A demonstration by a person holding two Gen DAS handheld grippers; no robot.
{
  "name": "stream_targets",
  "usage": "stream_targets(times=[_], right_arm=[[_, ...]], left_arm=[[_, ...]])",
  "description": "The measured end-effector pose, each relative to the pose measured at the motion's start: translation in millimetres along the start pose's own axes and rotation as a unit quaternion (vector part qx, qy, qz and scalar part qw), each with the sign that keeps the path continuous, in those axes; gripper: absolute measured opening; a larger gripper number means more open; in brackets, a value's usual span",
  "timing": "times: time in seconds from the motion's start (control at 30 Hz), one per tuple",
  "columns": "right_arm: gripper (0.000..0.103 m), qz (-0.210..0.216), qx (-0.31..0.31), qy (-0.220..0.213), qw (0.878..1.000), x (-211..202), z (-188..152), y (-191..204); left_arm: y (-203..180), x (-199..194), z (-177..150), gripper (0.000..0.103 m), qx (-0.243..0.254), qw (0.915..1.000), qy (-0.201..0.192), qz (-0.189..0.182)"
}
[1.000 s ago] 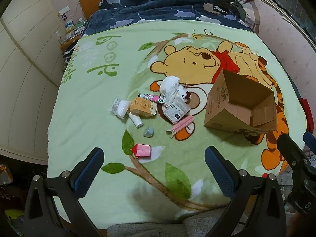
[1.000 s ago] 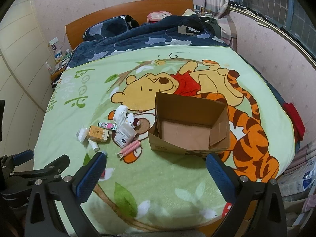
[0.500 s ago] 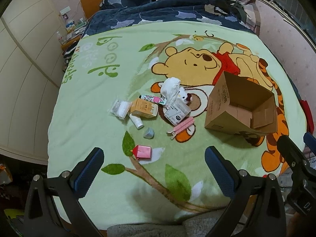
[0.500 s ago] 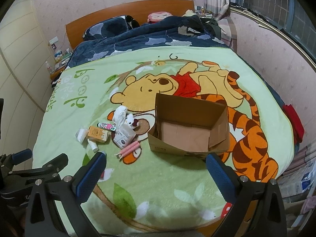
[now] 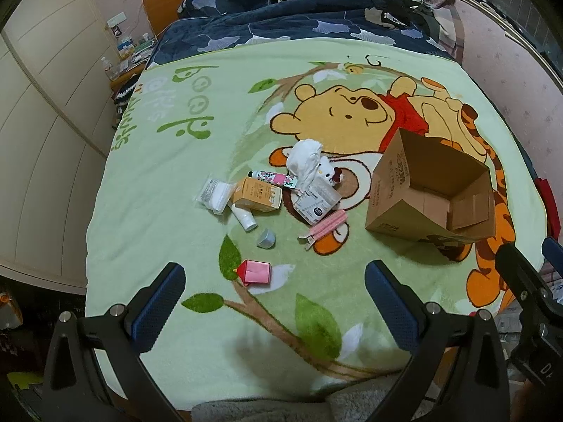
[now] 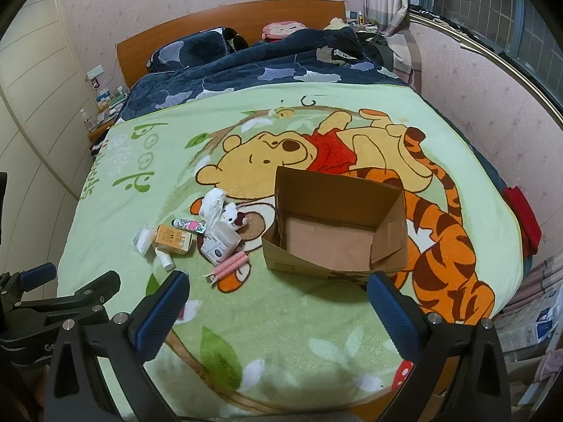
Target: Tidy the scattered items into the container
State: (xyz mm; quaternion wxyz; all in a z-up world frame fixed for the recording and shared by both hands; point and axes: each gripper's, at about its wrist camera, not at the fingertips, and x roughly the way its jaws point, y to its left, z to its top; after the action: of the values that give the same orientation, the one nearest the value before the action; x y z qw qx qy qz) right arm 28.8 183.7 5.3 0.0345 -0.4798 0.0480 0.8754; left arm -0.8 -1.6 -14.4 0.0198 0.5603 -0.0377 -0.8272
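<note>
An open cardboard box (image 5: pixel 397 190) (image 6: pixel 299 267) stands on the green cartoon blanket, empty inside. Left of it lies a cluster of small items: an orange carton (image 5: pixel 258 195) (image 6: pixel 174 239), a white bottle (image 5: pixel 244 217), a pink hair clip (image 5: pixel 325 227) (image 6: pixel 228 265), a floral tube (image 5: pixel 274 177), a white cloth (image 5: pixel 304 160), a clear packet (image 5: pixel 214 195) and a grey cap (image 5: pixel 266 238). A pink-red box (image 5: pixel 256 272) lies nearest. My left gripper (image 5: pixel 274 302) hovers open above the blanket's near edge. My right gripper (image 6: pixel 278 307) is open too, in front of the box.
A dark blue quilt (image 6: pixel 246 70) and pillows cover the far half of the bed, against a wooden headboard (image 6: pixel 225 24). White wardrobe doors (image 5: pixel 42 123) run along the left. A pink wall (image 6: pixel 475 81) with a window is at the right. A cluttered nightstand (image 5: pixel 128 52) sits far left.
Both views have crept slightly forward and up over the bed. The items and the box have not moved, and both grippers stay open.
</note>
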Motion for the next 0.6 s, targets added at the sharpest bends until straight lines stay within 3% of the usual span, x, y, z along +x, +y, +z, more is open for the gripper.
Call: stream_targets(times=[0.43, 0.6], right_arm=[[0.103, -0.002, -0.004, 0.007, 1.0, 1, -2, 2], [0.103, -0.003, -0.016, 0.029, 0.999, 15, -8, 7]], left_arm=[[2, 3, -2, 0.103, 0.0, 1.0, 0.009, -0.001], [9, 21, -10, 0.103, -0.009, 0.9991, 0.04, -0.006]])
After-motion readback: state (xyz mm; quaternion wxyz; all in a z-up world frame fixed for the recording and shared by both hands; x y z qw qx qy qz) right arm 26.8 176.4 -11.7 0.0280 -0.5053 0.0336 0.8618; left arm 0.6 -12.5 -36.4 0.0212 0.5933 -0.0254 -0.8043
